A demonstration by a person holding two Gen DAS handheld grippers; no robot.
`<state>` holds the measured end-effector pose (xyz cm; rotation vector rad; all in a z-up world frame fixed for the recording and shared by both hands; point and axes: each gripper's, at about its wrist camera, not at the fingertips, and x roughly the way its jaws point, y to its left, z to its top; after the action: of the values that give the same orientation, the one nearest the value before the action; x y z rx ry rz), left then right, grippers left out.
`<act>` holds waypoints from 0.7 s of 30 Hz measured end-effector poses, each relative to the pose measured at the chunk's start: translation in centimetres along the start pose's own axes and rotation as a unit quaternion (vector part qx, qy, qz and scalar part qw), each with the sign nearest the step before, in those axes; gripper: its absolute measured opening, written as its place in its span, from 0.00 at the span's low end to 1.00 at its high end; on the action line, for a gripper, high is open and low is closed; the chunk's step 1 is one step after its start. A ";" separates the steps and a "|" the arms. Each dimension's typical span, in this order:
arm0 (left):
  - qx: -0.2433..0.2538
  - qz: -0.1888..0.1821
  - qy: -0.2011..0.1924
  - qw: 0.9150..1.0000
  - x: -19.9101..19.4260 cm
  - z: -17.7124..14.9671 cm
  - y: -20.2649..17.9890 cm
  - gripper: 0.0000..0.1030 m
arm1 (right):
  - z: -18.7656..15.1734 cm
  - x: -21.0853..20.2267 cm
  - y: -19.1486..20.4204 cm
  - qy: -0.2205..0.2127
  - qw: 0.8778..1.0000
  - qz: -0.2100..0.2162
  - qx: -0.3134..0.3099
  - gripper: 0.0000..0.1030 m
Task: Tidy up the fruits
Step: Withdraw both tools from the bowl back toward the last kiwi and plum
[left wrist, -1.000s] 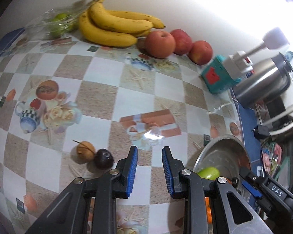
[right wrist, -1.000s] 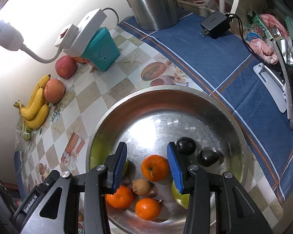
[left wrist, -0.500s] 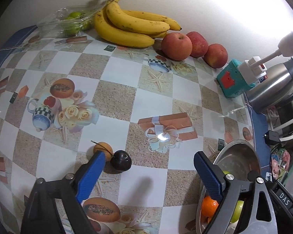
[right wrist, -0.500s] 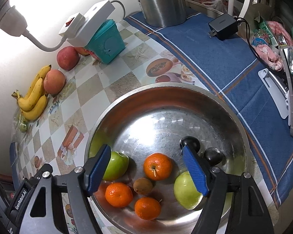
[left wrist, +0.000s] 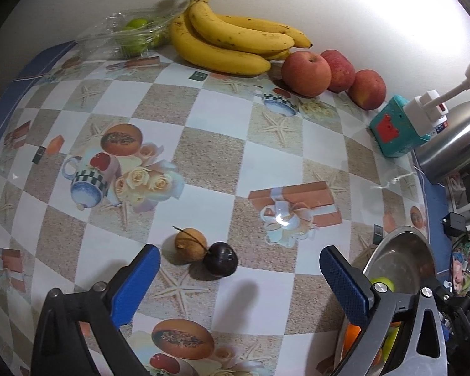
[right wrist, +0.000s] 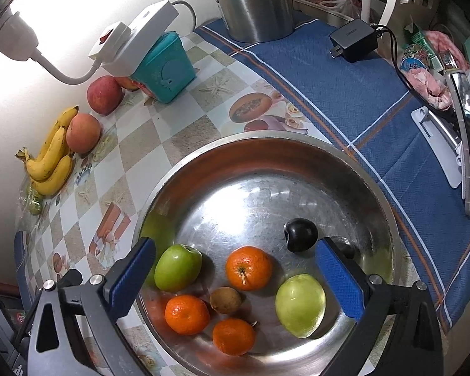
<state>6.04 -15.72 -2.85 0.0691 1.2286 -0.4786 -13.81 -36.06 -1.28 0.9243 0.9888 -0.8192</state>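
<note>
My left gripper (left wrist: 238, 269) hangs over the checked tablecloth, its jaws opening wide. A small brown fruit (left wrist: 189, 244) and a dark plum (left wrist: 220, 261) lie touching each other on the table between the fingers, nearer the left one, and no pad touches them. My right gripper (right wrist: 235, 269) hovers over the steel bowl (right wrist: 266, 144), jaws opening too, gripping nothing. In the bowl lie two green apples (right wrist: 177, 268), three oranges (right wrist: 248, 268), a brown kiwi (right wrist: 225, 299) and a dark plum (right wrist: 299, 235). A second dark fruit is half hidden behind the right finger.
Bananas (left wrist: 232, 44), three red apples (left wrist: 307, 73) and bagged green fruits (left wrist: 134, 36) line the back wall. A teal box (right wrist: 166, 69) with a white plug adapter, a steel kettle (right wrist: 257, 3) and a black charger (right wrist: 354, 40) stand beyond the bowl, with clutter at the right edge.
Both grippers' jaws have spread from nearly closed to wide apart. The left view has tipped slightly, showing more of the back wall. No fruit has moved.
</note>
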 end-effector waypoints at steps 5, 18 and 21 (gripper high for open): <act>0.003 0.010 0.003 1.000 -0.1 0.1 0.3 1.00 | 0.0 0.1 0.2 0.001 1.000 0.002 -0.004 0.98; -0.001 0.057 -0.011 0.998 -1.1 1.1 3.8 1.00 | -0.5 -0.2 2.8 0.003 0.999 -0.004 -0.041 0.98; -0.013 0.065 -0.014 0.998 -1.5 1.2 5.1 1.00 | -0.9 -0.2 4.3 0.006 0.998 0.004 -0.062 0.98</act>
<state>8.75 -11.00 -2.07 0.1192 1.1939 -0.3503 -10.37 -33.59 -0.24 0.8270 1.0339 -0.7388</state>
